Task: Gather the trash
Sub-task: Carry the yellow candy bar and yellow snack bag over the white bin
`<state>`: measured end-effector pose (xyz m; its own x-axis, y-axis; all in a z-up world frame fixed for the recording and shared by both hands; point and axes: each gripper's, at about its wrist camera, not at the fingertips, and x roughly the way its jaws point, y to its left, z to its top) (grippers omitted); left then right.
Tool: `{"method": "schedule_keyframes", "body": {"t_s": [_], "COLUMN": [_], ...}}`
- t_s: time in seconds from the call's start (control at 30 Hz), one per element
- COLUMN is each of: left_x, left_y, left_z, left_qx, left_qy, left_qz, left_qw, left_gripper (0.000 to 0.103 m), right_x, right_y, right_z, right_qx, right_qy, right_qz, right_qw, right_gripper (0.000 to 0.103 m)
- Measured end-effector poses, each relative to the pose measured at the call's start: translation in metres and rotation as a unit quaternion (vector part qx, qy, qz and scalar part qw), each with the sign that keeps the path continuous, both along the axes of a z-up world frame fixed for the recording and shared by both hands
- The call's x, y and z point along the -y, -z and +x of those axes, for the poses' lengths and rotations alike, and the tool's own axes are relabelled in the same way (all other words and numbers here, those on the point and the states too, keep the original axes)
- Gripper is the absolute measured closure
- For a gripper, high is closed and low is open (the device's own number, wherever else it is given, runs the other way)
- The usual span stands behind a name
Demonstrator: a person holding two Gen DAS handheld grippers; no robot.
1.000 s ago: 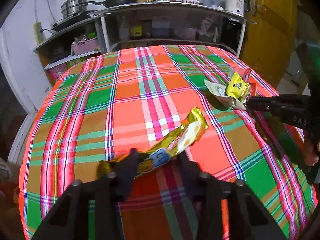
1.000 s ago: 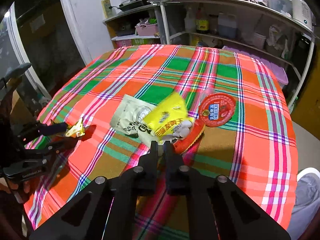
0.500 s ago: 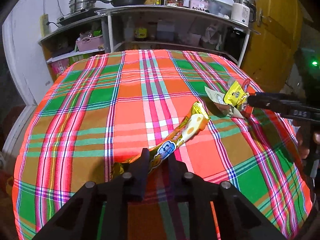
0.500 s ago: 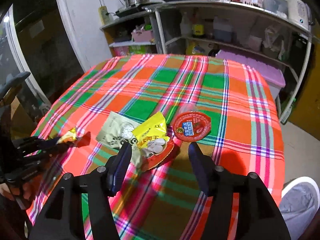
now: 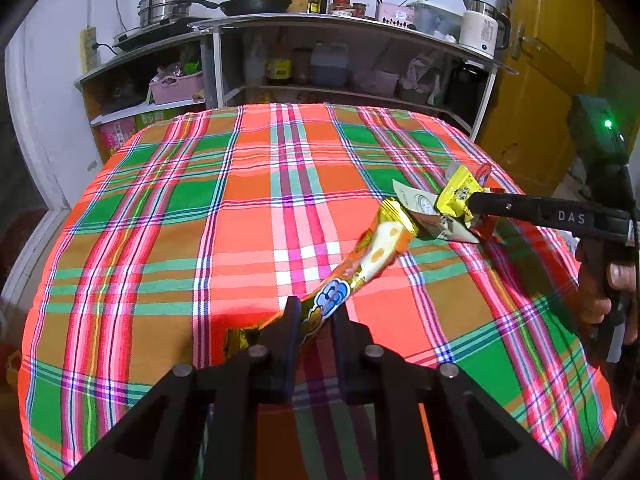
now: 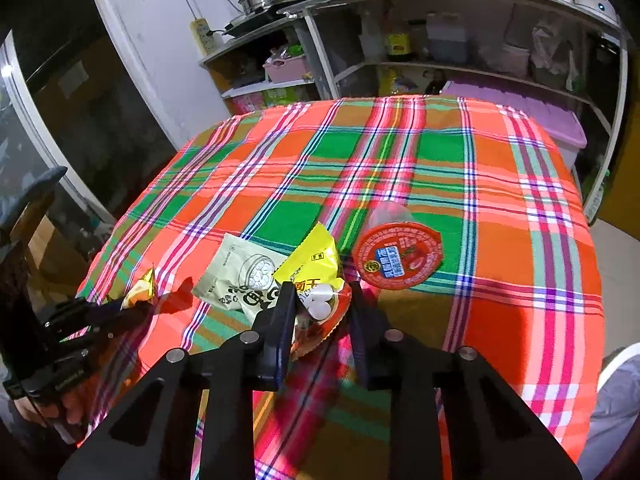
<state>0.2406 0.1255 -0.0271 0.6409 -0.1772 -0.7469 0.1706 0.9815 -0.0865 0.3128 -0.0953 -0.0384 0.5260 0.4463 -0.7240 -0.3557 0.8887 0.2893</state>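
My left gripper (image 5: 315, 312) is shut on a long gold snack wrapper (image 5: 360, 268) and holds it slanted above the plaid table (image 5: 240, 220); its far tip reaches the trash pile. My right gripper (image 6: 320, 300) is open, its jaws astride the near edge of that pile: a yellow packet (image 6: 314, 258), a pale green pouch (image 6: 240, 276) and a red-edged wrapper (image 6: 334, 320). A red round lid (image 6: 398, 256) lies just right of the pile. The right gripper also shows in the left wrist view (image 5: 476, 210), and the left gripper (image 6: 132, 312) in the right wrist view.
Metal shelves (image 5: 340, 28) with pots, bottles and a kettle stand behind the table. A yellow door (image 5: 552, 80) is at the right. A dark glass door (image 6: 60, 120) is on the left of the right wrist view. A purple bin (image 6: 552, 120) sits beside the table.
My right gripper opened and let go of the pile, then half closed around its near edge. My left gripper closed on the gold wrapper, lifted it and carried it toward the pile.
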Motion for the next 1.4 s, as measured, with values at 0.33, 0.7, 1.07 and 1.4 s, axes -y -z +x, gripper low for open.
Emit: {"method": "schedule_keyframes", "body": {"t_s": [0.33, 0.7, 1.07, 1.4], "left_x": [0.015, 0.067, 0.137, 0.204], "left_y": [-0.018, -0.043, -0.062, -0.064], "left_z": [-0.026, -0.069, -0.1, -0.105], "left_qx": [0.02, 0.043, 0.062, 0.057], "left_qy": [-0.009, 0.036, 0.101, 0.167], "left_qz": [-0.028, -0.052, -0.075, -0.084], "left_qw": [0.9994, 0.9971, 0.99, 0.9807], "left_gripper": [0.097, 0.098, 0.098, 0.098], "right_x": [0.022, 0.058, 0.119, 0.177], "right_y": [-0.023, -0.041, -0.051, -0.056], "right_z": [-0.056, -0.128, -0.183, -0.222], "right_qx": [0.038, 0.059, 0.075, 0.087], "right_qy": [0.013, 0.04, 0.11, 0.185], "right_qz": [-0.001, 0.011, 0.019, 0.001], "right_qw": [0.999, 0.997, 0.991, 0.979], "right_gripper": [0.078, 0.078, 0.078, 0.078]}}
